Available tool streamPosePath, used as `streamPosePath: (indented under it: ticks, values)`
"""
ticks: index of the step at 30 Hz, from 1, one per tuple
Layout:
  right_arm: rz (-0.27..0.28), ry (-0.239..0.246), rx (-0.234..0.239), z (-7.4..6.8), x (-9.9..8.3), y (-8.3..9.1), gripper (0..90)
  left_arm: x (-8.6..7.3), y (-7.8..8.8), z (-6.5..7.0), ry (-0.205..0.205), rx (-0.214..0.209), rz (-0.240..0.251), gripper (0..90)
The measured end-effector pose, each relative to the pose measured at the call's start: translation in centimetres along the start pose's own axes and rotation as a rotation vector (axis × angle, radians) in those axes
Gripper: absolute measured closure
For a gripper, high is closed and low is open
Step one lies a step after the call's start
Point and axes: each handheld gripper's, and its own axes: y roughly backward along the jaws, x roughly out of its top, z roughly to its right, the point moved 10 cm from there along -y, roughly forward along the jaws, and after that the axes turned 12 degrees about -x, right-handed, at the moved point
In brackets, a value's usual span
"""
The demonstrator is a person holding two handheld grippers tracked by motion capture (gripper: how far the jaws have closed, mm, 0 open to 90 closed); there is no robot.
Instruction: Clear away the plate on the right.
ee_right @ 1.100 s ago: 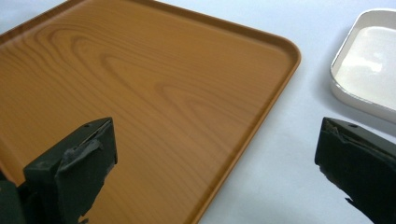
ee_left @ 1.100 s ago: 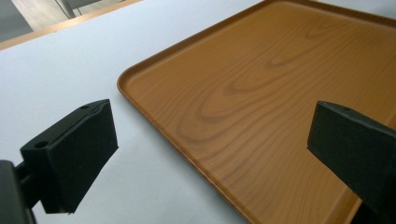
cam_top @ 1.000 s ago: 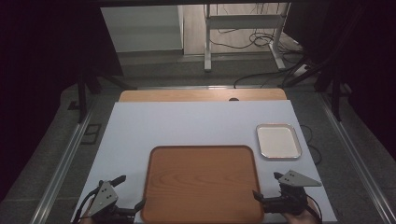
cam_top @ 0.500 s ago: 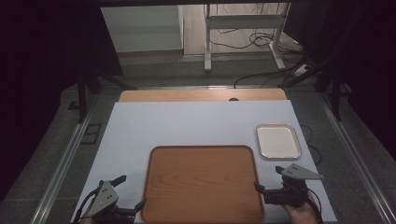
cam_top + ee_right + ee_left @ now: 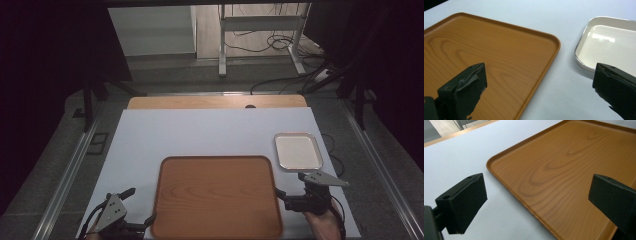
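Note:
A brown wood-grain tray (image 5: 217,195) lies empty on the white table cover (image 5: 215,132), near the front edge. My left gripper (image 5: 140,205) is open at the tray's front left corner; in the left gripper view its jaws (image 5: 536,200) straddle the tray's rim (image 5: 506,182) with nothing between them. My right gripper (image 5: 291,184) is open beside the tray's right edge. In the right gripper view its jaws (image 5: 540,90) span the tray's corner (image 5: 486,50) and bare table, and hold nothing.
A small white tray with a metal rim (image 5: 297,150) (image 5: 609,42) sits empty at the right, just beyond the right gripper. A strip of wooden tabletop (image 5: 215,102) shows behind the cover. Metal rails run along both table sides; cables lie on the floor behind.
The right gripper has edged forward, away from the person and toward the small white tray. The left gripper and both trays have stayed put.

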Motion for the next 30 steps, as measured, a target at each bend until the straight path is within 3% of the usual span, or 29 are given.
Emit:
streamPosePath:
  ticks: [14,30]
  values:
    - [0.0,0.002,-0.033,1.7,0.8,-1.4,0.0,0.0,-0.1,0.1,-0.007,-0.003,-0.002,1.5]
    - [0.007,-0.006,-0.107,5.4,1.8,-3.5,0.0,0.0,0.0,0.1,-0.002,-0.007,0.002,1.5]
